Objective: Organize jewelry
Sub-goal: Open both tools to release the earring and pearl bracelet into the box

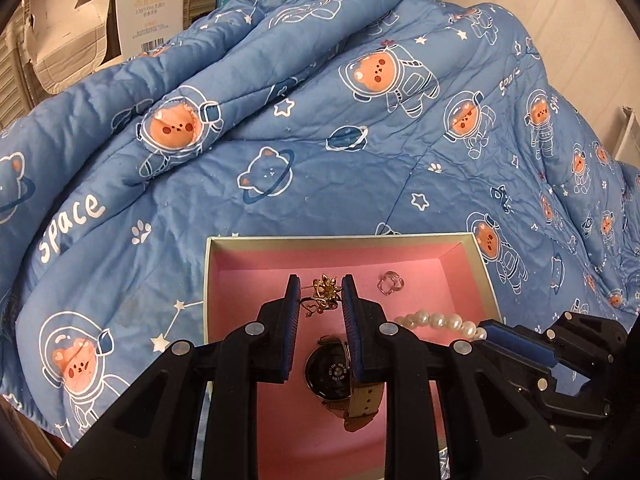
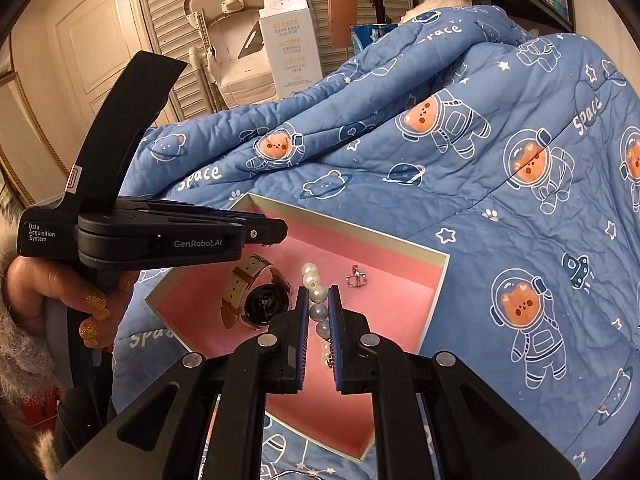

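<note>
An open box with a pink lining (image 1: 460, 246) (image 2: 424, 256) lies on the quilt. My left gripper (image 1: 320, 282) (image 2: 282, 228) is shut on a gold flower-shaped ornament (image 1: 325, 296) over the box's far half. Beneath its fingers lies a black-faced watch with a tan strap (image 1: 334, 372) (image 2: 262, 304). A clear ring (image 1: 390, 282) (image 2: 356, 278) rests near the box's far wall. My right gripper (image 2: 318, 292) (image 1: 490, 328) is shut on a pearl bracelet (image 2: 311, 271) (image 1: 436, 320), whose free end trails across the pink floor.
A blue quilt (image 1: 320, 140) (image 2: 500, 208) printed with astronaut bears lies bunched up behind and around the box. A white carton (image 2: 290, 40) and louvred doors (image 2: 172, 20) stand beyond it. A hand with gold glitter nails (image 2: 48, 292) holds the left gripper's handle.
</note>
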`<action>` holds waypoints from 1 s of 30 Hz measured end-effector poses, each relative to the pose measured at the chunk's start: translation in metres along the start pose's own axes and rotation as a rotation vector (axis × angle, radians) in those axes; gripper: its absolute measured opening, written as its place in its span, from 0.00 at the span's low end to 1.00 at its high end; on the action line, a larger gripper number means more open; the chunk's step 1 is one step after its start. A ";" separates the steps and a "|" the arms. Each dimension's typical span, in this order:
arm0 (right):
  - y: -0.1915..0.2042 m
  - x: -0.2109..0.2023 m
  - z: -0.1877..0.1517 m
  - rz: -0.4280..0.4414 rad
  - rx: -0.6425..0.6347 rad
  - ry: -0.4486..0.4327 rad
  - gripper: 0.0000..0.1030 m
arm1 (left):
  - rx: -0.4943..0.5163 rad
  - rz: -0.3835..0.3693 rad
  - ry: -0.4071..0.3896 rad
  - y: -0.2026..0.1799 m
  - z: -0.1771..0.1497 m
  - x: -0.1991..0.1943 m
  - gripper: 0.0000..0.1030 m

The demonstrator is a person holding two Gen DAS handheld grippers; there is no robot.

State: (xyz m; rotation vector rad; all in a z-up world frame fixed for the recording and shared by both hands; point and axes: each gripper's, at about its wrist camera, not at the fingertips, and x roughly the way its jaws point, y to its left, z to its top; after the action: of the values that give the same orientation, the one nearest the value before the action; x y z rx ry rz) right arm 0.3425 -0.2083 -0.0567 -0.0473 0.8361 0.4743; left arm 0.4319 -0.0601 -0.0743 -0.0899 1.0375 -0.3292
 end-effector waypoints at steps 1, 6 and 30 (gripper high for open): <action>-0.001 0.002 -0.001 0.003 0.007 0.006 0.09 | 0.001 0.005 0.010 0.000 0.001 0.003 0.21; -0.003 0.012 -0.004 0.000 0.014 0.034 0.09 | 0.008 0.024 0.052 -0.005 0.000 0.017 0.21; 0.004 0.025 -0.009 -0.048 -0.071 0.049 0.33 | -0.037 -0.015 0.006 -0.005 0.003 0.000 0.53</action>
State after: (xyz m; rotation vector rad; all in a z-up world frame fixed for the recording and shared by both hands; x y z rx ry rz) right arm 0.3486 -0.1967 -0.0801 -0.1445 0.8644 0.4590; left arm 0.4330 -0.0646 -0.0719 -0.1301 1.0497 -0.3234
